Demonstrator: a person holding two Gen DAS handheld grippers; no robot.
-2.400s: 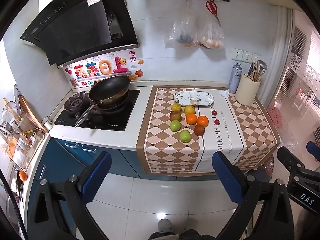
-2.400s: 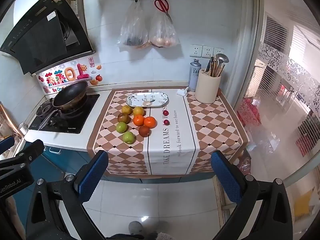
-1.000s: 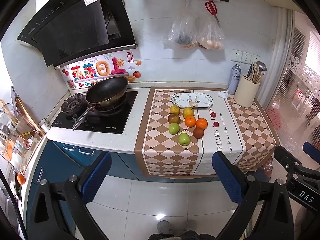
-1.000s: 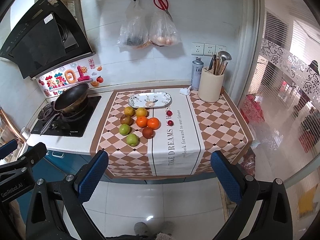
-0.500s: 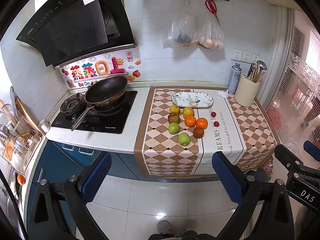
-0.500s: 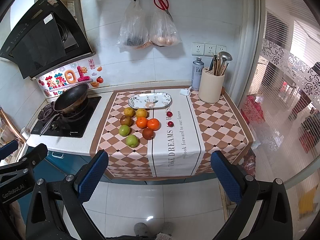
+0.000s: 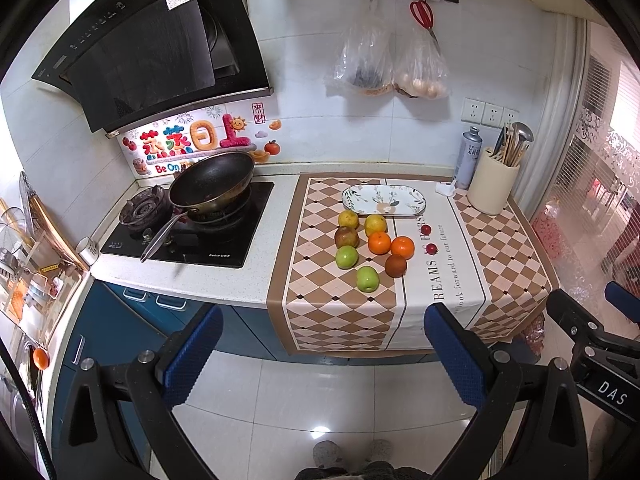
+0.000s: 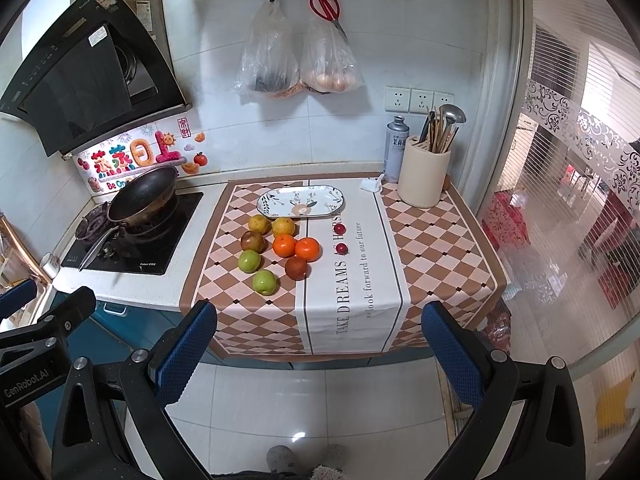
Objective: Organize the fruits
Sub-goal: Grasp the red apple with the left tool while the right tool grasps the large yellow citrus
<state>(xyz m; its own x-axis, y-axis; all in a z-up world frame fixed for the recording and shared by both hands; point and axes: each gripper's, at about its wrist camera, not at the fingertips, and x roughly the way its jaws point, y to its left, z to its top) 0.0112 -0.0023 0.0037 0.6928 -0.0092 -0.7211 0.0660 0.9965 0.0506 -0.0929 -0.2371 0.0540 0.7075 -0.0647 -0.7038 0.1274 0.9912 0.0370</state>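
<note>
Both the left gripper (image 7: 323, 342) and right gripper (image 8: 319, 338) hang spread wide and empty above the floor, well short of the counter, where the fruits (image 8: 280, 250) sit clustered on the checkered cloth (image 8: 432, 248) just before the oval plate (image 8: 301, 201).

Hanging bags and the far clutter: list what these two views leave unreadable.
- Left bag: dark contents, blurred by plastic in both views.
- Can label: too small to read.
- Small white item by the plate: too small to identify.
- Rack: cut by the left view's edge, distorted.
- Behind the glass door: blurred by frosting, right view.
</note>
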